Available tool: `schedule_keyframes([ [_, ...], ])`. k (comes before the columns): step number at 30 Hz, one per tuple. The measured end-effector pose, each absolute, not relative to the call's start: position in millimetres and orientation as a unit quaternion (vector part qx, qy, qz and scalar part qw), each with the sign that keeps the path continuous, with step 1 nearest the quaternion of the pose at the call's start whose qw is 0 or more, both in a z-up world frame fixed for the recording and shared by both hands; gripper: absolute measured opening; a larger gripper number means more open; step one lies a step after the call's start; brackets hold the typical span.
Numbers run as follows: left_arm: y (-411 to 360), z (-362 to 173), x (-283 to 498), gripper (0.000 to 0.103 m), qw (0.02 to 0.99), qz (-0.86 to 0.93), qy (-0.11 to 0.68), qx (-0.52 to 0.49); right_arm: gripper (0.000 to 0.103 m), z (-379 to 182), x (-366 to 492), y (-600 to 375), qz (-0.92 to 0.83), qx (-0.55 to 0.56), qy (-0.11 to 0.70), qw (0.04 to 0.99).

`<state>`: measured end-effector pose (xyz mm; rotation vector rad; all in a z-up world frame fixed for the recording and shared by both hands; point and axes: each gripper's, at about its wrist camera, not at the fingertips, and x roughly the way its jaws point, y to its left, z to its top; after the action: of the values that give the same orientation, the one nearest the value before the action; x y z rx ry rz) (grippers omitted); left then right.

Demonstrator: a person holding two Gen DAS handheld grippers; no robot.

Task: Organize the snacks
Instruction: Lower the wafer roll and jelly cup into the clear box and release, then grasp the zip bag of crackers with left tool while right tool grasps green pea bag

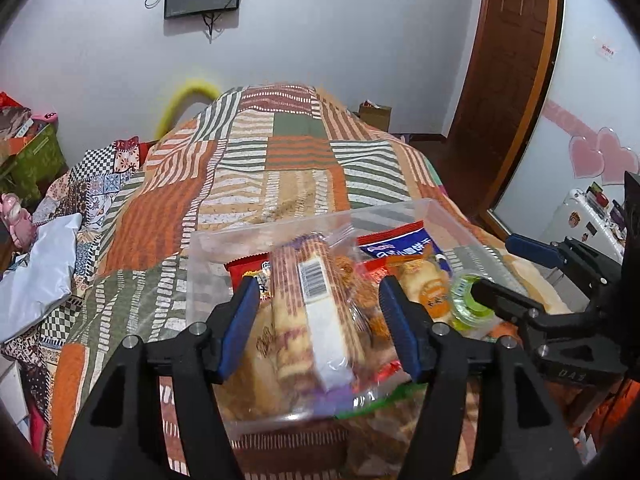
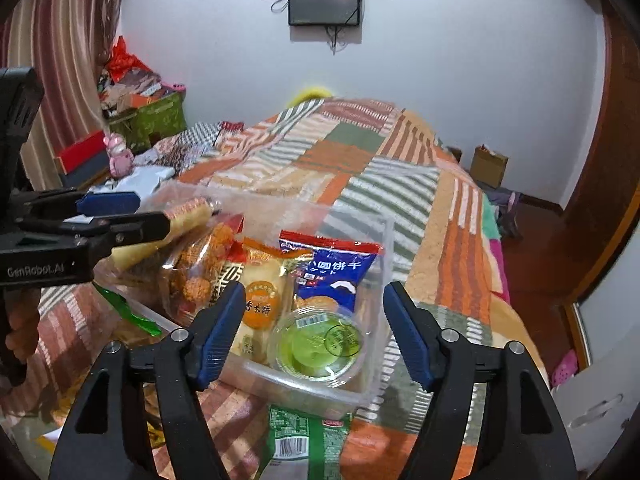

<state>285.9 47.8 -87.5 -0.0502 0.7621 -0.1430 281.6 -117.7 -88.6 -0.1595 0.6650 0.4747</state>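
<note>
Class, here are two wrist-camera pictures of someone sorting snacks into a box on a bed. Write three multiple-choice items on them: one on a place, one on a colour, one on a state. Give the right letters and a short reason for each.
1. Where is the green jelly cup?
A. on the quilt outside the box
B. inside the clear plastic box, at its near corner in the right wrist view
C. between the right tool's fingers

2. What colour are the pads on the tool fingers?
A. blue
B. red
C. yellow

3. How does the left tool stand?
A. shut with nothing in it
B. out of view
C. spread open around a long biscuit pack with a barcode

Answers: 1 B, the cup sits within the box's walls, beside the blue biscuit packet. 2 A, every pad shows blue. 3 C, both pads flank the pack with gaps; contact is unclear.
</note>
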Motion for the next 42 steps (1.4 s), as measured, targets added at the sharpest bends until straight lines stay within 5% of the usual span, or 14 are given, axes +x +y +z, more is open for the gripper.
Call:
schedule_keyframes([
  [35,8.8,-140.4,231.1,0.068,0.89,-0.11,0.441,-0.027,0.074,-149.1,252.1,-152.3,0.247,-0.035,0.431,0.867],
  [42,0.7,-150.5,232.2,0.061,0.891,-0.101,0.441,-0.032,0.044,-154.0,249.2,-149.3,0.265,-0.024,0.443,0.856],
])
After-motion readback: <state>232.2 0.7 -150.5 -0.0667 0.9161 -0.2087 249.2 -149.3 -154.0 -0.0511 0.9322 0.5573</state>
